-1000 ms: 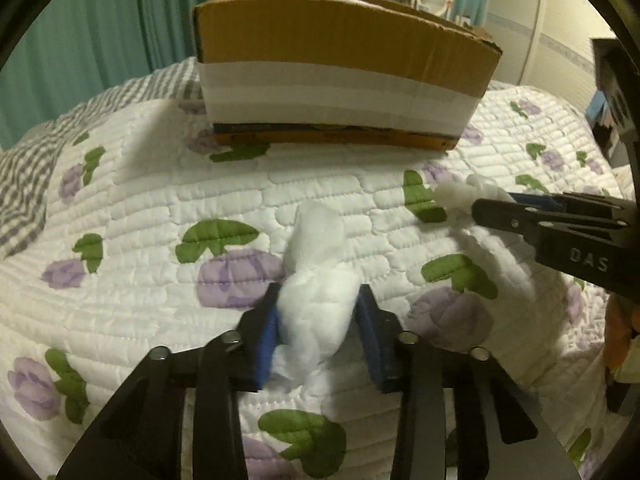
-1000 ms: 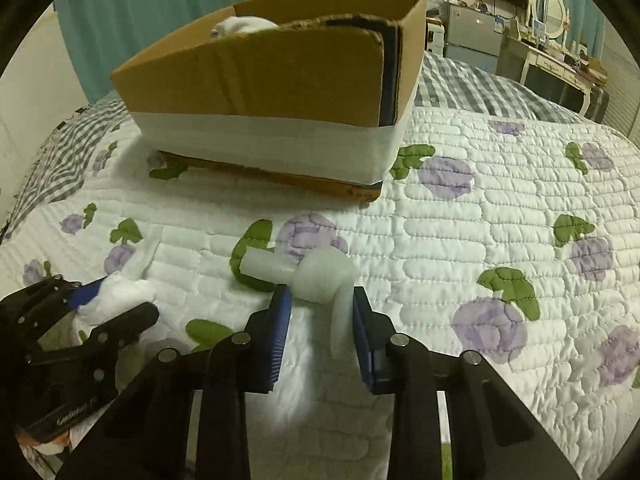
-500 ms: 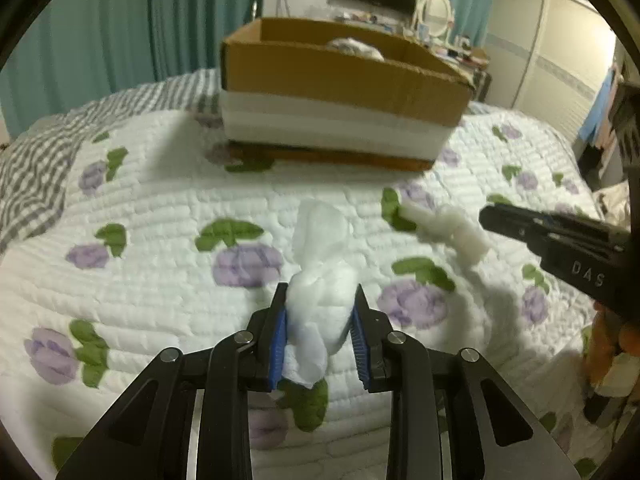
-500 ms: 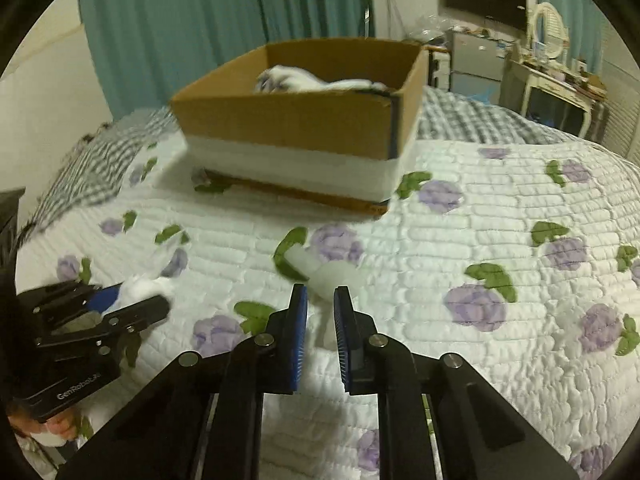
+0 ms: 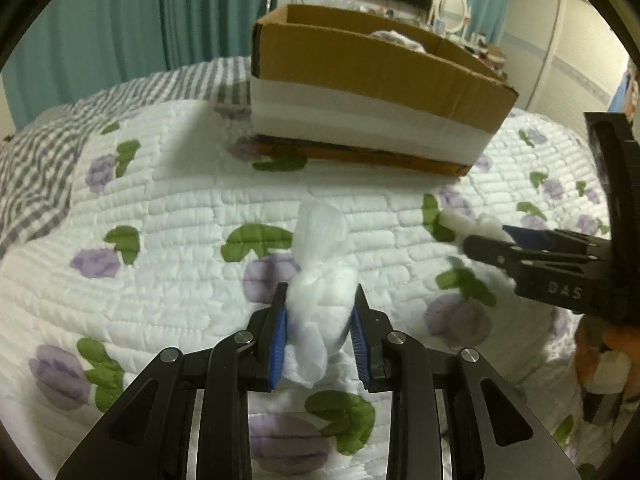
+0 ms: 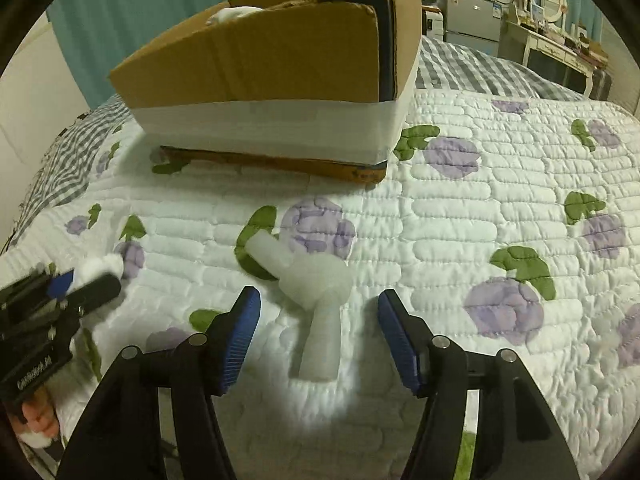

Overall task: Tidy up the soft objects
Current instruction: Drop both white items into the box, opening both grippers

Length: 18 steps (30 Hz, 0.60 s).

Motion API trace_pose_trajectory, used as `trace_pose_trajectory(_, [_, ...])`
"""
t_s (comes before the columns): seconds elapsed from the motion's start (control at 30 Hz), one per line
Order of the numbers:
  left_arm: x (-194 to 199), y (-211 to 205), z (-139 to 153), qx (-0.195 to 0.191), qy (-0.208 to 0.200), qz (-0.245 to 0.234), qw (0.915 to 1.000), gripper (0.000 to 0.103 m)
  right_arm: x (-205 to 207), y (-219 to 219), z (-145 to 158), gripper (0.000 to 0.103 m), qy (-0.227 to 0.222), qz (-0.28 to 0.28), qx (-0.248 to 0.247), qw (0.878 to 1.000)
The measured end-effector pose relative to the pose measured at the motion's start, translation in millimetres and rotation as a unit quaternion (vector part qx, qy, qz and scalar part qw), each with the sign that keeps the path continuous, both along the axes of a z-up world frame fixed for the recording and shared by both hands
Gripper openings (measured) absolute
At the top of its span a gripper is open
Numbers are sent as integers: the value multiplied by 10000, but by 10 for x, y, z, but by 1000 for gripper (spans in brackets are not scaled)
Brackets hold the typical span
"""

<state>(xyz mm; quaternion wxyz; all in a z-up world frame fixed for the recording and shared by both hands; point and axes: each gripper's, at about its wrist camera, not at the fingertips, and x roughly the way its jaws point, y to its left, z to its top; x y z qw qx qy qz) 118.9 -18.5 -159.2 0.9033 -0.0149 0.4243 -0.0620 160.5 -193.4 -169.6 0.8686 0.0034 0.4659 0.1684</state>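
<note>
White fluffy wad (image 5: 320, 312) clamped betw. L gripper (image 5: 320, 320) pads, above quilt (image 5: 180, 240). White knotted foam piece (image 6: 316, 280) lies on quilt betw. R gripper (image 6: 320, 320) jaws, opening, not touching it. Cardboard box (image 6: 280, 60) beyond, w/ white stuff inside.

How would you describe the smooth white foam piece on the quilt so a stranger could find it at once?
Start at the cardboard box on the flowered quilt. In front of it, the foam piece lies between the opening right tongs, untouched. Unlike the fluffy cotton wad gripped by the left tongs, it is smooth and branched.
</note>
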Motion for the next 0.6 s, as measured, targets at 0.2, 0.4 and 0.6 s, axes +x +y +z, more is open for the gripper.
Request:
trace_pose_trajectory(0.2, [-108, 15, 80, -176, -106, -105, 9997, 27, -153, 26, 102, 31, -303, 52, -25, 9995])
trace_pose_trajectory(0.4, [-226, -21, 274, -185, -248, -150, 9994, 27, -496, 56, 529, 31, -864, 282, -2, 9959])
trace_pose_trajectory(0.6, [-199, -110, 729, -448, -434, -248, 9977, 27, -590, 71, 1106, 31, -1400, 437, -121, 9891])
